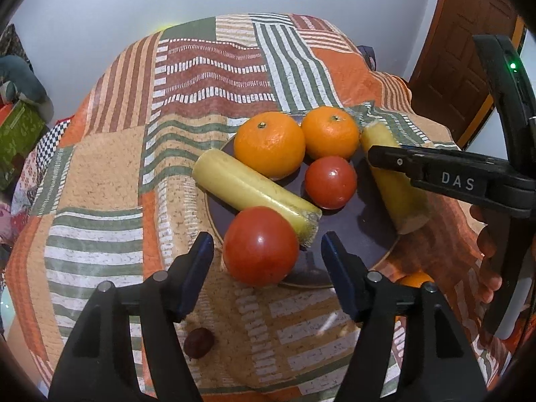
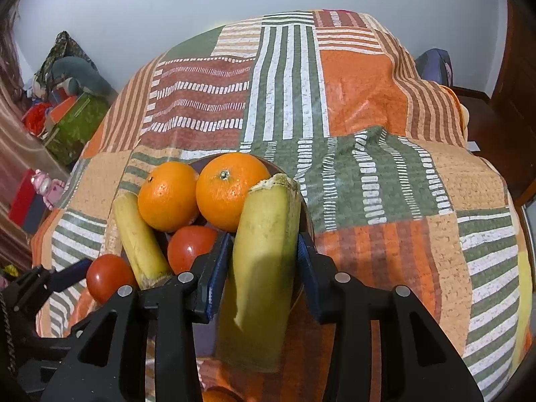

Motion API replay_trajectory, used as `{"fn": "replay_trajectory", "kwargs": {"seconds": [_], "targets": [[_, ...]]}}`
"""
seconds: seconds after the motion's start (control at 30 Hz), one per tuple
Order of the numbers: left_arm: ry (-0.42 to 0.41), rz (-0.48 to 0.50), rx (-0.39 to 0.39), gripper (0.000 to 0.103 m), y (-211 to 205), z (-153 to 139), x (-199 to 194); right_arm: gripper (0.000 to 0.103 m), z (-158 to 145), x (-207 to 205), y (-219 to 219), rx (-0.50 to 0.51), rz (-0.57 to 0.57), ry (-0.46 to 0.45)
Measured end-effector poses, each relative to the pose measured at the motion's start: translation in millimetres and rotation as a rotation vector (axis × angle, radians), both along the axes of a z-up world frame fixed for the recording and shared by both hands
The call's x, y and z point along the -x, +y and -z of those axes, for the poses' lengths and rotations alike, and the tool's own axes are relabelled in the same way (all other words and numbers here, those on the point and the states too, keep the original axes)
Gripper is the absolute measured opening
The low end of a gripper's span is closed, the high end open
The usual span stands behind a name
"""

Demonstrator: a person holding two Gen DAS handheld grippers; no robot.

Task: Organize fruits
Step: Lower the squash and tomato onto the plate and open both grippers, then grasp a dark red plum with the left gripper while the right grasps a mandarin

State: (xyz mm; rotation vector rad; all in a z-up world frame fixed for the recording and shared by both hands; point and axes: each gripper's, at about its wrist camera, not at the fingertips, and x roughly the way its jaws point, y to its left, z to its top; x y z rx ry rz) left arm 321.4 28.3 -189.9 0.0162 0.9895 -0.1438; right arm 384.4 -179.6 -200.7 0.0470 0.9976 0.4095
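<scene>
A dark plate (image 1: 351, 231) on the patchwork cloth holds two oranges (image 1: 269, 144) (image 1: 330, 131), two tomatoes (image 1: 260, 250) (image 1: 330, 182) and two yellow banana pieces (image 1: 248, 191) (image 1: 395, 181). My left gripper (image 1: 268, 244) is open, its fingers either side of the near tomato without touching it. My right gripper (image 2: 264, 254) is shut on the right banana piece (image 2: 264, 251), which lies at the plate's right side. The same oranges (image 2: 167, 196) (image 2: 231, 194) and tomatoes (image 2: 110, 278) (image 2: 191, 248) show in the right wrist view.
A small dark fruit (image 1: 198, 342) lies on the cloth under the left gripper. Another orange (image 1: 415, 279) sits near the plate's right rim. A wooden door (image 1: 469, 50) stands at the right, boxes and toys (image 2: 67, 107) at the left.
</scene>
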Motion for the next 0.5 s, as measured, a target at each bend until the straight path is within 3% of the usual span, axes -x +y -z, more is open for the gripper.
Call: {"fn": "replay_trajectory", "kwargs": {"seconds": [0.13,0.5], "targets": [[-0.012,-0.002,0.000,0.066,1.4,-8.5,4.8,0.058,-12.2,9.3,-0.7,0.017,-0.009,-0.041],[-0.074,-0.047,0.002,0.069,17.6,-45.9,34.9,0.060,-48.7,51.1,-4.8,0.057,-0.078,-0.144]]}}
